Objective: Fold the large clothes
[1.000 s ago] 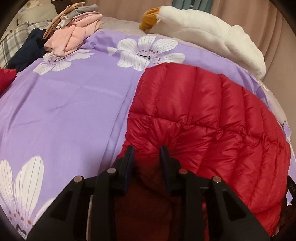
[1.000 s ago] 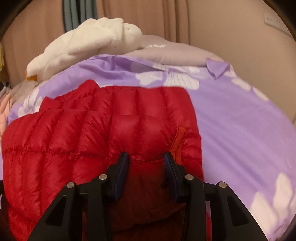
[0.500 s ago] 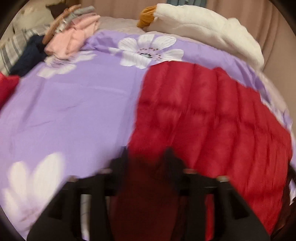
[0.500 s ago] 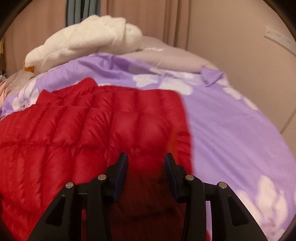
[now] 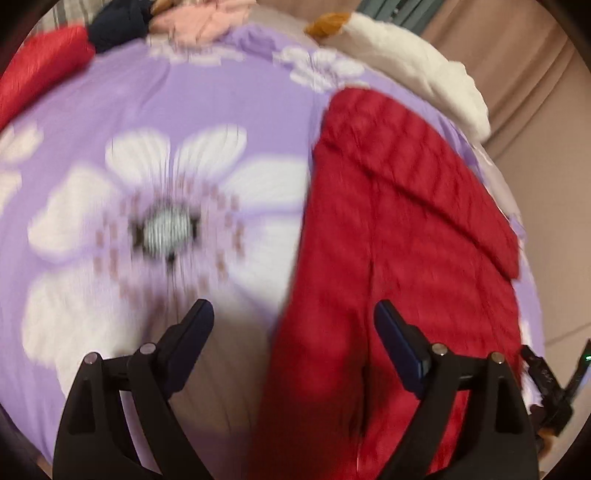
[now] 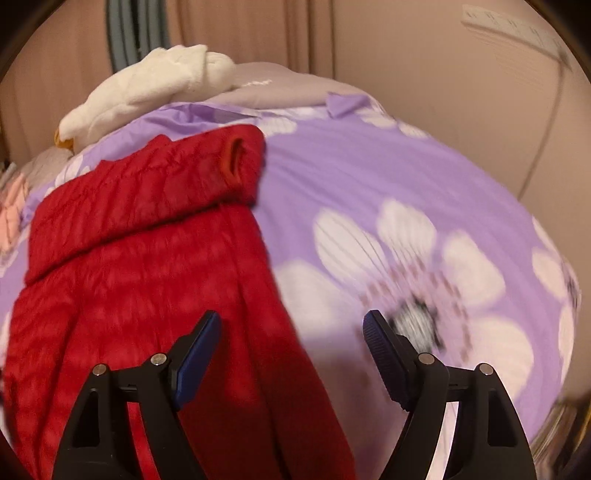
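Note:
A red quilted down jacket (image 5: 399, 236) lies spread on the purple flowered bed cover (image 5: 140, 122), a sleeve folded across its far end. In the right wrist view the jacket (image 6: 147, 266) fills the left half, its sleeve cuff (image 6: 236, 158) at the top. My left gripper (image 5: 293, 325) is open and empty, above the jacket's left edge. My right gripper (image 6: 291, 332) is open and empty, above the jacket's right edge. Both views are blurred by motion.
A white plush blanket (image 5: 417, 77) lies at the head of the bed, also in the right wrist view (image 6: 147, 88). Pink clothes (image 5: 199, 22), a dark garment (image 5: 118, 22) and another red item (image 5: 40, 74) sit at the far left. Curtains and a wall (image 6: 443, 74) stand behind.
Both grippers were shut on the jacket's near edge. They have let go, opened wide and pulled back and up. The jacket now lies flat with a sleeve folded over it.

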Motion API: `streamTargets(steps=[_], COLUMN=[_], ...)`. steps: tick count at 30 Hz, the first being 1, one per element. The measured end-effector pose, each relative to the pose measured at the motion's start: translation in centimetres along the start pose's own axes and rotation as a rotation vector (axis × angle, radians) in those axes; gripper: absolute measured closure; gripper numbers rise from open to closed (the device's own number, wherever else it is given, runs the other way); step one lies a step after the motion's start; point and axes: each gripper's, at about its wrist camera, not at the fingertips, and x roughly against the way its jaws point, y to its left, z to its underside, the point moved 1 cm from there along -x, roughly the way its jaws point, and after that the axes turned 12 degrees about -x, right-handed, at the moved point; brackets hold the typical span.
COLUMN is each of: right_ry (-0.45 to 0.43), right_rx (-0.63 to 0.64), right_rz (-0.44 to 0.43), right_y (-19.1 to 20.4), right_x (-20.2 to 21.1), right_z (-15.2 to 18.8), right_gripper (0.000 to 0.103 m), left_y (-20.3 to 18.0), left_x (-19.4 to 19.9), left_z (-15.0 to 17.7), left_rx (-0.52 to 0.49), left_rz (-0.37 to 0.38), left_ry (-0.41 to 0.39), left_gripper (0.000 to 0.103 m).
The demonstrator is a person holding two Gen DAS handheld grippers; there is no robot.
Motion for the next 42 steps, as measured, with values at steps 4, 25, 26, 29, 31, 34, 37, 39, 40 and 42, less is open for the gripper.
streamTargets(steps=[4, 25, 26, 29, 31, 34, 37, 39, 40, 42], right_ry=[0.059, 0.059, 0.050, 0.032, 0.020, -0.016, -0.055, -0.080, -0.100, -0.132], right_rx=[-0.075, -0.075, -0.079, -0.102, -0.129, -0.148, -0.137, -0.127, -0.121, -0.109], right_rz=[-0.041, -0.204, -0.215, -0.250, -0.283, -0.315, -0.336, -0.347, -0.348, -0.337], right_y=[-3.2, -4.1, -4.2, -4.2, -4.1, -3.2, -1.6, -0.6, 0.0, 1.2], right_x=[1.3, 4.9, 5.2, 5.9, 6.3, 6.9, 7.4, 7.6, 7.7, 7.5], right_z=[2.3, 5.9, 5.5, 4.5, 3.5, 1.7, -0.3, -1.8, -2.7, -4.3], right_gripper=[0.024, 0.087, 0.087, 0.088, 0.088, 0.088, 0.088, 0.089, 0.089, 0.090], left_y=[-0.5, -3.7, -3.9, -4.1, -3.7, -4.0, -4.8, -5.1, -5.3, -5.6], left_x=[1.1, 3.1, 3.3, 3.6, 3.8, 4.4, 4.9, 5.3, 5.4, 5.4], left_z=[2.9, 6.2, 5.9, 4.9, 3.8, 2.0, -0.5, -2.5, -4.0, -6.2], left_rx=[-0.018, -0.031, -0.039, -0.029, 0.021, 0.016, -0.004, 0.011, 0.018, 0.015], left_rz=[0.011, 0.050, 0.045, 0.073, 0.138, 0.144, 0.157, 0.192, 0.196, 0.180], left_ry=[0.004, 0.038, 0.024, 0.011, -0.006, -0.052, -0.086, -0.112, -0.135, -0.159], left_gripper=[0.018, 0.087, 0.088, 0.088, 0.088, 0.089, 0.090, 0.090, 0.090, 0.090])
